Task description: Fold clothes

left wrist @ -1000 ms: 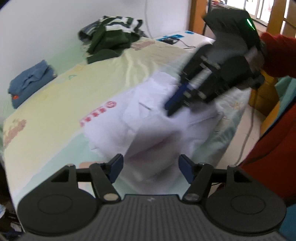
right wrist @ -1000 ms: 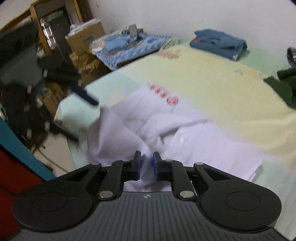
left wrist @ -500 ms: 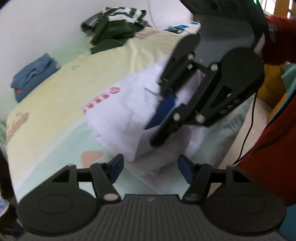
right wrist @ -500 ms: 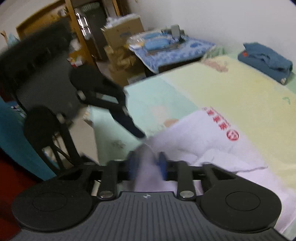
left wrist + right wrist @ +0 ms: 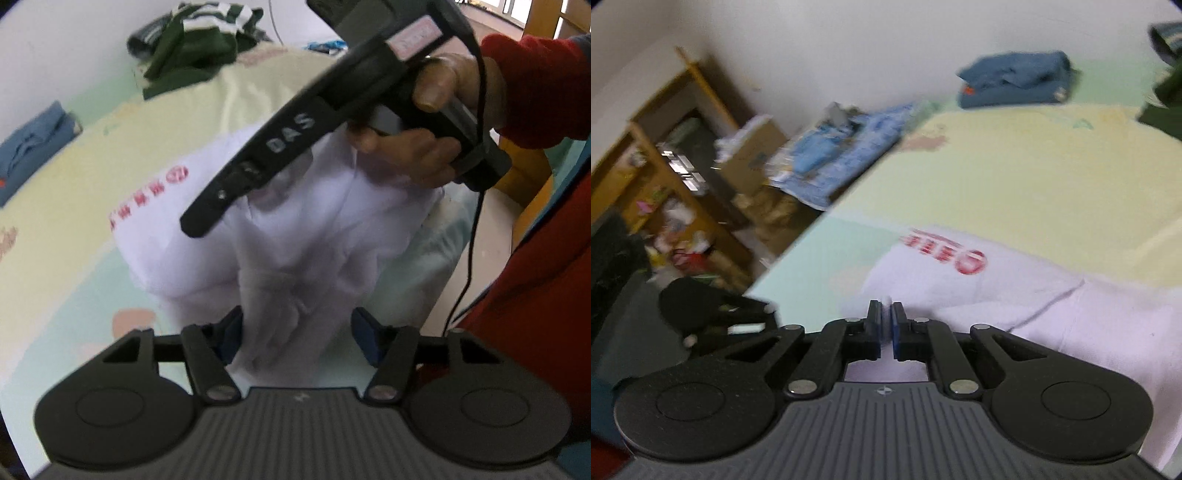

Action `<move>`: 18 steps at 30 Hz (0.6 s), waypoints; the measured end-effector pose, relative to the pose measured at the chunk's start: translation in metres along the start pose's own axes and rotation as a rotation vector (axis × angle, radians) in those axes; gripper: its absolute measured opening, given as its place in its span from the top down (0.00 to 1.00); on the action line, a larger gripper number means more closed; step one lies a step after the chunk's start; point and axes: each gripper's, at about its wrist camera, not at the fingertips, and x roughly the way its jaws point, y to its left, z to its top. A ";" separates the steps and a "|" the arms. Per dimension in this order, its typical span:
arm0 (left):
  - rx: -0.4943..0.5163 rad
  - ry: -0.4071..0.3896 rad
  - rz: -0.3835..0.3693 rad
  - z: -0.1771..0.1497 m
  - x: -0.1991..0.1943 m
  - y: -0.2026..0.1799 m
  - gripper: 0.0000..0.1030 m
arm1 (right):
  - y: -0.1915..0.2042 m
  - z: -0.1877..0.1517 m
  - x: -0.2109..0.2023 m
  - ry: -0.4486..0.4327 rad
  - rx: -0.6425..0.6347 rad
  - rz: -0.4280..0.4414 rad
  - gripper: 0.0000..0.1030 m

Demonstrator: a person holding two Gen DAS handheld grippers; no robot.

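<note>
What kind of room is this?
Probably a bedroom in a home. A bed with a pastel sheet fills the view, with a white shirt and folded blue clothes on it. A cluttered wooden shelf stands by the wall.

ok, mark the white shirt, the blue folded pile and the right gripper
white shirt (image 5: 295,236): left wrist view, bunched middle of the cloth.
blue folded pile (image 5: 1015,79): right wrist view, top of the stack.
right gripper (image 5: 885,325): right wrist view, between the blue fingertips.
</note>
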 end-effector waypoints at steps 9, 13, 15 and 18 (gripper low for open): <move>-0.057 0.016 -0.049 -0.010 0.002 0.002 0.35 | -0.025 0.001 -0.044 -0.059 0.088 -0.021 0.80; -0.122 0.000 -0.080 -0.008 -0.003 0.011 0.33 | -0.043 -0.015 -0.113 -0.062 0.047 -0.177 0.74; -0.169 -0.010 -0.103 -0.005 -0.007 0.018 0.31 | -0.050 -0.031 -0.141 -0.015 0.052 -0.221 0.70; -0.219 -0.035 -0.128 0.003 -0.010 0.025 0.27 | -0.047 -0.052 -0.163 0.023 0.104 -0.230 0.64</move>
